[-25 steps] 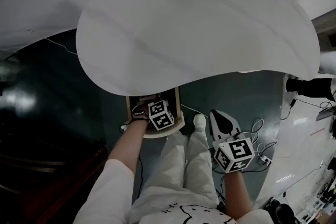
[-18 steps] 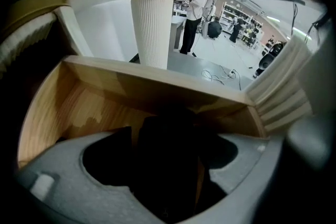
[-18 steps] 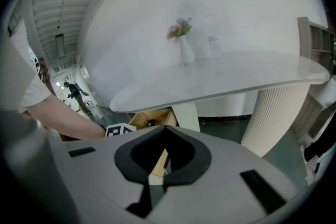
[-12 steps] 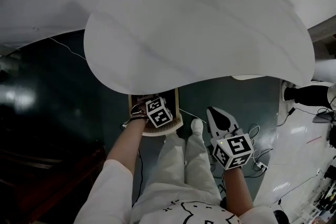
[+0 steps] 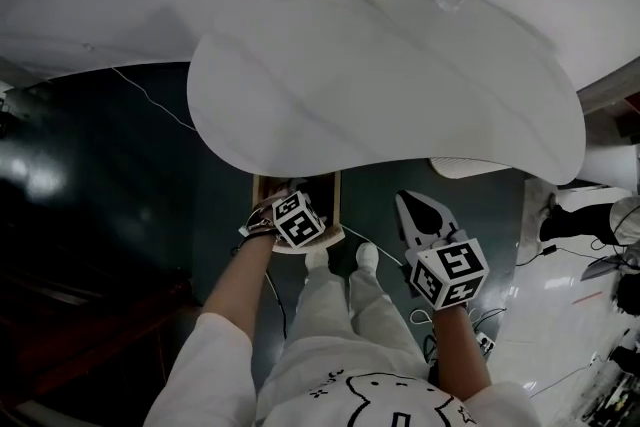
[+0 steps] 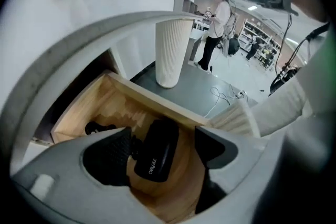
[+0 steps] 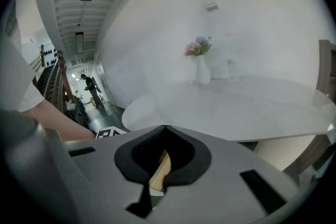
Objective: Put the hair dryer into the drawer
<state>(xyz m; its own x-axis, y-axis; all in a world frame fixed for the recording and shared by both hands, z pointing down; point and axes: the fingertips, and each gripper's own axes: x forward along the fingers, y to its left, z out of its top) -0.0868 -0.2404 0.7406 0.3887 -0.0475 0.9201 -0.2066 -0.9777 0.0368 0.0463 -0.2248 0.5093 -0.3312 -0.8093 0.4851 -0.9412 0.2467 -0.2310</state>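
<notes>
Left tool (image 6: pixel 164 136) apart over hair dryer (image 6: pixel 156 156) in drawer (image 6: pixel 100 98), apparently loose; unseen overhead. Right tool (image 7: pixel 165 130) together.

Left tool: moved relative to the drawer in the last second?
No. The left tool sits over the wooden drawer just as before; only the head view itself shifted.

Your head view runs dim: floor (image 5: pixel 100 215) near black, small glare patches at left, pale surface (image 5: pixel 400 95) brightest. Both gripper views bend hard toward dark round edges. The drawer (image 6: pixel 100 105) sits in soft shadow.
</notes>
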